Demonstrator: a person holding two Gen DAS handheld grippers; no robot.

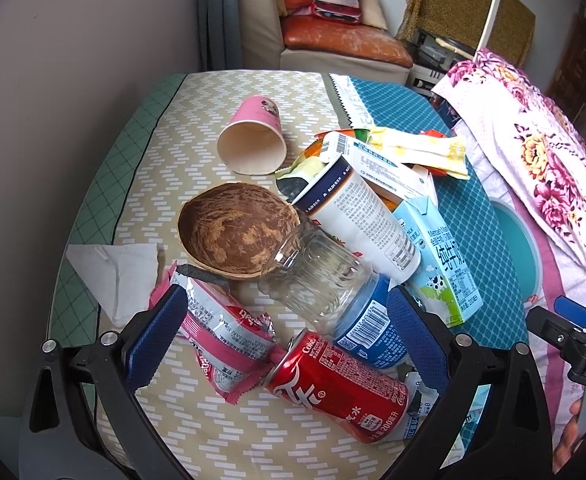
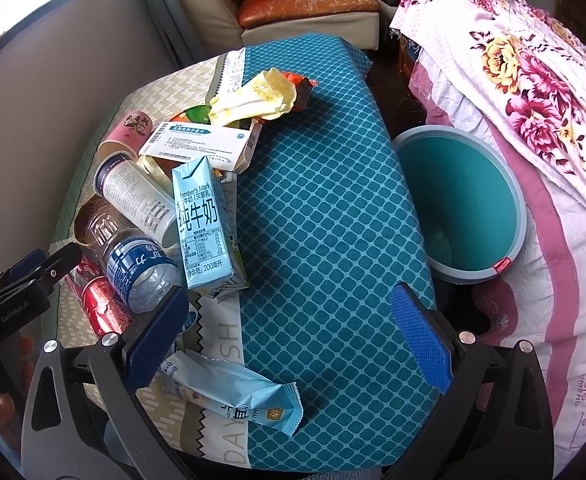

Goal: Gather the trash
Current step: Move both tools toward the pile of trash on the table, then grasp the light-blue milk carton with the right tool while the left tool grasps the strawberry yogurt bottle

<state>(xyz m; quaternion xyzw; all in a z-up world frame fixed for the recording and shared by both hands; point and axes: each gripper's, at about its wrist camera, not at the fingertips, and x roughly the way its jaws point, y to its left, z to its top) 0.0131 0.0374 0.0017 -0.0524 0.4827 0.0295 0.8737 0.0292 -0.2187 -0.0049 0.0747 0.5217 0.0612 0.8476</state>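
So nothing is picked up yet: both tools hang spread over the worktop (image 2: 325,184), empty. Trash sits heaped on the left half, w/ the bin (image 2: 459,204) on the floor off the worktop's right edge, squeezed btwn it and the floral bedding (image 2: 533,80). Bin looks empty inside, mouth up, so drops can go straight in.

Left tool (image 1: 287,340) is spread wide, pads either side of the red can (image 1: 339,386) and the clear bottle (image 1: 333,292), neither pinched. Can lies on its side, partly over a pink wrapper (image 1: 225,340); bottle lies across it, blue label toward the camera. Behind: coconut shell (image 1: 237,236) open side up, pink cup (image 1: 253,140) tipped w/ mouth toward the camera, white tube (image 1: 357,220) leaning on the pile, milk carton (image 1: 441,260) at right, tissue (image 1: 117,276) at left edge. Likely first pick is the can, since it's nearest and centred in the gap.

Right tool (image 2: 289,338) is also spread, over bare teal cloth, w/ a light-blue wrapper (image 2: 233,396) just beside its left pad. Probably placed there bc it's the side nearest the bin. Med box (image 2: 201,146) and yellow wrapper (image 2: 261,98) top the far pile.

Risk: round stuff may roll when neighbours get pulled.
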